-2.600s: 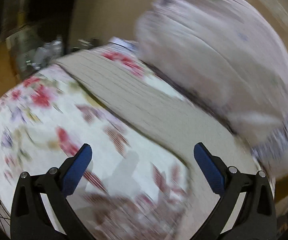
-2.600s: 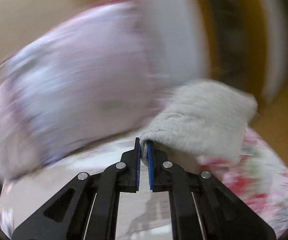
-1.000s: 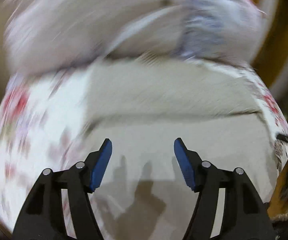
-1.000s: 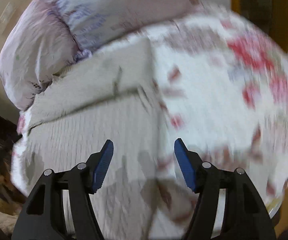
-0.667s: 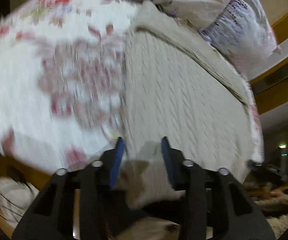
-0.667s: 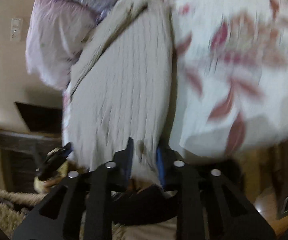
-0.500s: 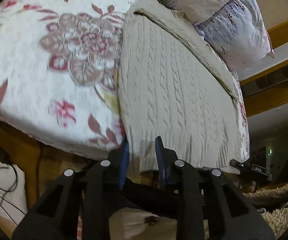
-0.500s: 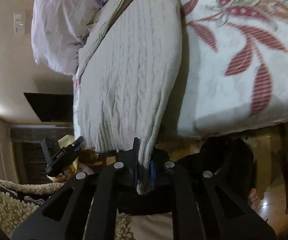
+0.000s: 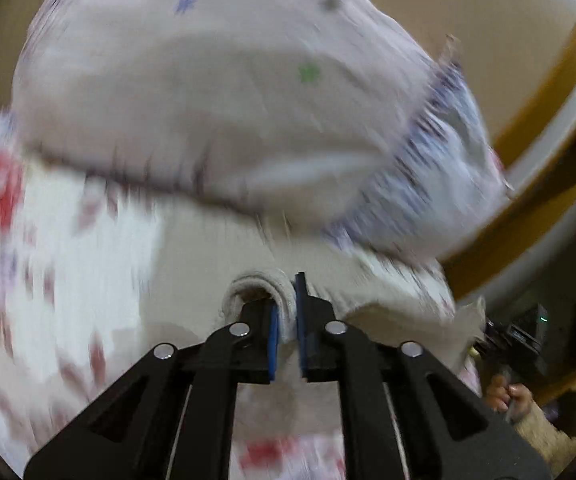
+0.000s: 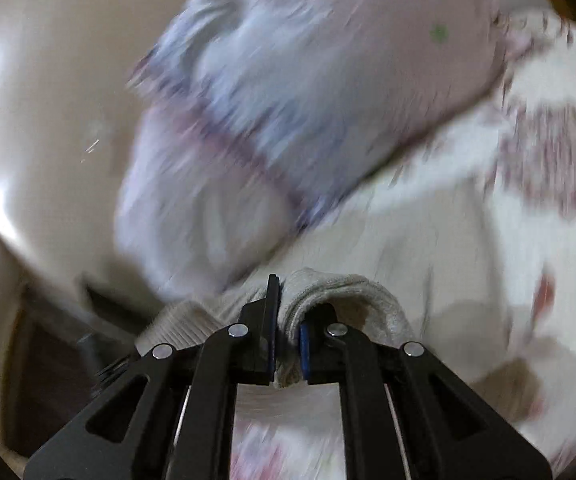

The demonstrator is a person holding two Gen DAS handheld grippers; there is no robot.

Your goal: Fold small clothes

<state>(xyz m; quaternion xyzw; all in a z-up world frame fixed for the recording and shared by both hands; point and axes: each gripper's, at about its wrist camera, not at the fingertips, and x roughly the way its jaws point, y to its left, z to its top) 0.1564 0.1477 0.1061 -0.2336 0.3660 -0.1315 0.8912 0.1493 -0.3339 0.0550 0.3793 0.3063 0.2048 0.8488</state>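
A beige cable-knit sweater (image 9: 216, 248) lies on a floral bedspread (image 9: 68, 240). My left gripper (image 9: 287, 312) is shut on the sweater's ribbed hem, which curls over its left finger. My right gripper (image 10: 287, 312) is shut on the hem of the same sweater (image 10: 428, 240), which bunches over its right finger. Both hold the hem lifted above the sweater body, close to the pillows. Both views are motion-blurred.
A pale pink pillow (image 9: 208, 80) and a purple-patterned pillow (image 9: 440, 184) lie at the head of the bed, also in the right wrist view (image 10: 288, 100). A wooden bed frame (image 9: 528, 184) runs behind. A beige wall (image 10: 48, 100) stands left.
Both grippers closed on the sweater's hem at the foot of the bed and have carried it up over the sweater towards the pillows.
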